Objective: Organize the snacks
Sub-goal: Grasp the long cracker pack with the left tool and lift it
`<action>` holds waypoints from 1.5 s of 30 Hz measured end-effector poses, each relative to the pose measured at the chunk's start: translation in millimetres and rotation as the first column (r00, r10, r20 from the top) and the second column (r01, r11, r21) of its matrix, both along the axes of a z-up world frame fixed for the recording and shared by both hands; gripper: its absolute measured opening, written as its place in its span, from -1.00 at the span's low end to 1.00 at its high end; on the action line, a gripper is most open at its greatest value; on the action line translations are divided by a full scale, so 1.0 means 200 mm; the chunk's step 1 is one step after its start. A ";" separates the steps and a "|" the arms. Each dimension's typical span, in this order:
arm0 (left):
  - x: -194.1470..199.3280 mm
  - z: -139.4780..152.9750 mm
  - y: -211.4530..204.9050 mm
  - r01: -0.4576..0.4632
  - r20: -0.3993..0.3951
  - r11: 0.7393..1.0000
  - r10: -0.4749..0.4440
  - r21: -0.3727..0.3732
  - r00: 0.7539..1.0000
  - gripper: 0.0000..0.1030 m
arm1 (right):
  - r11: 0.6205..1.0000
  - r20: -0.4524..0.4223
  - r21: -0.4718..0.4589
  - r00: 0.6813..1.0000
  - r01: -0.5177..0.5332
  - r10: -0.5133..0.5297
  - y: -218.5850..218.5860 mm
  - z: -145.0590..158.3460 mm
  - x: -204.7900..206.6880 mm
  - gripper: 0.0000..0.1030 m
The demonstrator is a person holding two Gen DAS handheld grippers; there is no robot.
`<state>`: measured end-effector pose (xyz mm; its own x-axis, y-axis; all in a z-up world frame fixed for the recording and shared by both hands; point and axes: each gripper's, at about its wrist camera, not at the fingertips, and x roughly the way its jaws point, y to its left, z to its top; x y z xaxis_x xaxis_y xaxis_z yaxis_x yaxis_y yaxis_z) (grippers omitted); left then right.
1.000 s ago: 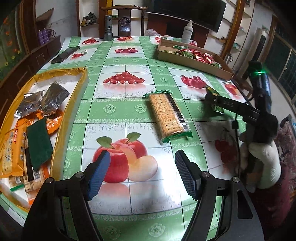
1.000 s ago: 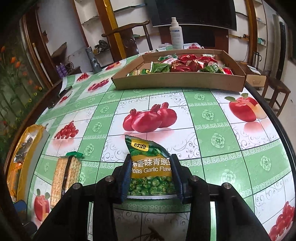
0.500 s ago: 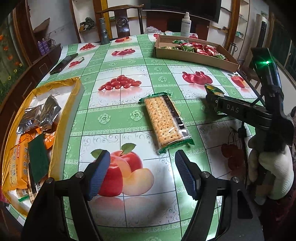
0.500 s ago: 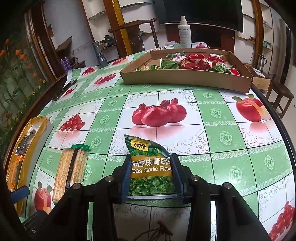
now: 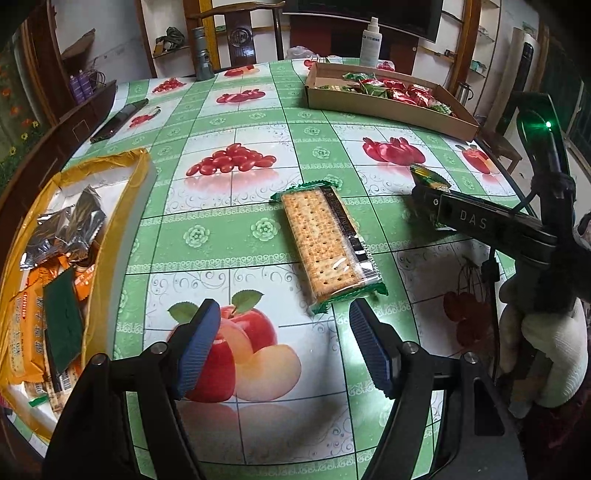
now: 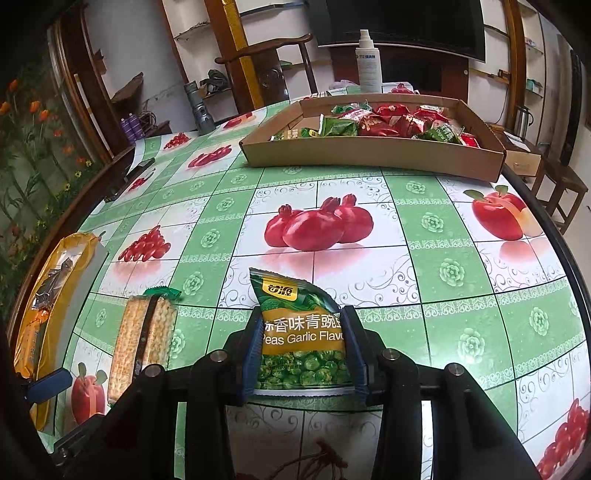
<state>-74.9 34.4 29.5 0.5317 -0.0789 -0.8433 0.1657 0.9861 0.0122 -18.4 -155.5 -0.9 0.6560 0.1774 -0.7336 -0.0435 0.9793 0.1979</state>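
Note:
My right gripper (image 6: pixel 302 343) is shut on a green garlic pea packet (image 6: pixel 300 328) and holds it above the table; it also shows in the left wrist view (image 5: pixel 430 206). My left gripper (image 5: pixel 282 332) is open and empty, just short of a long cracker pack (image 5: pixel 327 243) that lies flat on the tablecloth; the pack also shows in the right wrist view (image 6: pixel 142 336). A cardboard tray (image 6: pixel 373 153) with several red and green snack packets stands at the far side. A yellow tray (image 5: pixel 122 221) with several orange and silver packets sits at the left.
A spray bottle (image 6: pixel 368 62) and a grey flashlight (image 5: pixel 201 55) stand at the table's far edge. A dark remote (image 5: pixel 118 120) lies at the far left. A wooden chair (image 5: pixel 240 33) stands behind the table. The table edge curves close on the right.
My left gripper has moved closer to the cracker pack. My right gripper has risen slightly with the pea packet still in it, toward the cardboard tray.

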 end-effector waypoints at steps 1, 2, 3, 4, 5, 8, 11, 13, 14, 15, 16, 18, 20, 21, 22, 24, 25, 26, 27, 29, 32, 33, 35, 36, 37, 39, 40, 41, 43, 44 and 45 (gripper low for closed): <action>0.01 0.00 0.00 0.002 -0.005 1.000 -0.002 -0.006 1.000 0.40 | 1.000 0.000 0.001 1.000 0.000 0.000 0.00 0.00 0.00 -0.16; 0.01 -0.01 0.00 0.002 -0.007 1.000 -0.002 -0.010 1.000 0.40 | 1.000 -0.001 0.001 1.000 0.000 0.000 0.00 0.00 0.00 -0.15; 0.01 -0.01 0.00 0.001 -0.010 1.000 -0.001 -0.016 1.000 0.39 | 1.000 -0.001 0.003 1.000 -0.001 0.001 0.00 0.00 0.00 -0.15; 0.02 -0.01 0.00 0.000 -0.013 1.000 0.000 -0.025 1.000 0.39 | 1.000 -0.001 0.003 1.000 -0.001 0.001 0.00 0.00 0.00 -0.14; 0.03 -0.01 0.00 -0.001 -0.015 0.999 0.001 -0.033 1.000 0.40 | 1.000 -0.001 0.006 1.000 -0.001 0.001 0.00 0.00 0.00 -0.14; 0.07 -0.01 0.02 -0.024 -0.029 0.996 0.022 -0.087 0.999 0.39 | 1.000 -0.005 0.031 1.000 0.001 -0.001 -0.01 0.00 0.00 -0.07; 0.12 -0.01 0.04 -0.040 -0.036 0.990 0.035 -0.136 0.999 0.39 | 0.998 -0.008 0.061 1.000 0.007 -0.006 -0.02 0.00 0.00 -0.04; 0.16 -0.01 0.03 -0.038 -0.035 0.988 0.033 -0.147 0.999 0.39 | 0.998 -0.009 0.068 1.000 0.006 -0.006 -0.02 0.00 0.00 0.00; 0.17 -0.01 0.02 -0.034 -0.029 0.990 0.030 -0.139 0.999 0.39 | 0.998 -0.008 0.069 1.000 0.005 -0.005 -0.02 0.00 0.00 0.01; 0.18 -0.01 0.00 -0.028 -0.024 0.991 0.025 -0.131 0.999 0.39 | 0.998 -0.007 0.068 1.000 0.004 -0.004 -0.02 0.00 0.00 0.03; 0.19 -0.01 -0.01 -0.020 -0.018 0.992 0.018 -0.122 1.000 0.39 | 0.998 -0.005 0.063 1.000 0.003 -0.003 -0.01 0.00 0.00 0.03; 0.22 -0.02 -0.05 -0.009 -0.009 0.994 0.008 -0.105 1.000 0.39 | 0.998 -0.003 0.055 1.000 0.002 -0.002 -0.01 0.00 0.00 0.03; 0.26 -0.04 -0.07 -0.001 -0.012 0.995 0.000 -0.100 1.000 0.39 | 0.999 -0.002 0.051 1.000 0.001 -0.001 0.00 0.00 0.00 0.04; 0.27 -0.05 -0.07 0.000 -0.014 0.995 -0.002 -0.104 1.000 0.39 | 0.999 -0.001 0.048 1.000 0.001 -0.001 0.00 0.00 0.00 0.04; 0.29 -0.06 -0.08 -0.003 -0.019 0.995 0.001 -0.099 1.000 0.39 | 0.999 0.001 0.043 1.000 0.001 -0.001 0.00 0.00 0.00 0.04; 0.32 -0.09 -0.09 -0.005 -0.029 0.996 0.002 -0.094 1.000 0.39 | 0.999 0.003 0.033 1.000 0.002 -0.002 0.01 0.00 0.01 0.04; 0.33 -0.09 -0.09 -0.005 -0.029 0.996 0.003 -0.091 1.000 0.39 | 1.000 0.004 0.027 1.000 0.002 -0.003 0.01 0.00 0.01 0.04; 0.34 -0.09 -0.10 -0.002 -0.016 0.997 0.001 -0.078 1.000 0.39 | 1.000 0.004 0.019 1.000 0.003 -0.003 0.01 0.00 0.01 0.04; 0.34 -0.10 -0.10 0.001 -0.015 0.997 -0.003 -0.072 1.000 0.39 | 1.000 0.005 0.012 1.000 0.002 -0.002 0.02 0.00 0.01 0.04; 0.35 -0.10 -0.11 0.005 -0.012 0.997 -0.006 -0.075 1.000 0.39 | 1.000 0.005 0.002 1.000 0.002 -0.002 0.02 0.00 0.01 0.04; 0.34 -0.10 -0.11 0.014 -0.003 0.997 -0.015 -0.082 1.000 0.49 | 1.000 0.004 -0.002 1.000 0.002 -0.002 0.02 0.00 0.01 0.04; 0.34 -0.10 -0.11 0.014 0.001 0.997 -0.014 -0.080 1.000 0.53 | 1.000 0.004 -0.005 1.000 0.004 -0.004 0.02 0.00 0.01 0.04; 0.34 -0.11 -0.12 0.013 0.004 0.997 -0.013 -0.072 1.000 0.68 | 1.000 0.004 -0.004 1.000 0.009 -0.009 0.01 0.00 0.02 0.04; 0.34 -0.12 -0.12 0.018 0.007 0.998 -0.018 -0.067 1.000 0.73 | 1.000 0.003 0.002 1.000 0.010 -0.010 0.01 0.00 0.02 0.04; 0.34 -0.12 -0.13 0.025 0.010 0.998 -0.025 -0.059 1.000 0.85 | 1.000 0.003 0.002 1.000 0.010 -0.010 0.01 0.00 0.02 0.04; 0.34 -0.15 -0.15 0.036 0.005 0.999 -0.036 -0.041 0.999 1.00 | 1.000 0.003 -0.007 1.000 0.009 -0.009 0.01 0.00 0.02 0.04; 0.34 -0.16 -0.17 0.042 0.014 0.999 -0.041 -0.008 0.999 1.00 | 1.000 0.003 -0.010 1.000 0.008 -0.008 0.01 0.00 0.02 0.05; 0.34 -0.15 -0.17 0.044 0.020 0.999 -0.044 -0.007 0.999 1.00 | 1.000 0.004 -0.009 1.000 0.008 -0.008 0.00 0.00 0.02 0.05; 0.34 -0.15 -0.16 0.040 0.017 0.999 -0.040 -0.013 0.999 1.00 | 1.000 0.002 -0.009 1.000 0.006 -0.006 0.01 0.00 0.02 0.08; 0.34 -0.15 -0.16 0.039 0.018 0.999 -0.039 -0.012 0.999 1.00 | 1.000 0.003 -0.009 1.000 0.004 -0.004 0.01 0.00 0.03 0.08; 0.34 -0.15 -0.16 0.039 0.019 0.999 -0.039 -0.011 0.999 1.00 | 1.000 0.003 -0.012 1.000 0.004 -0.003 0.01 0.00 0.02 0.09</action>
<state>-6.3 2.6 -1.5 0.5434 -0.1094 -0.8323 0.2038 0.9790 0.0043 -13.4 -153.5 -1.9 0.6588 0.1664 -0.7337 -0.0406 0.9817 0.1861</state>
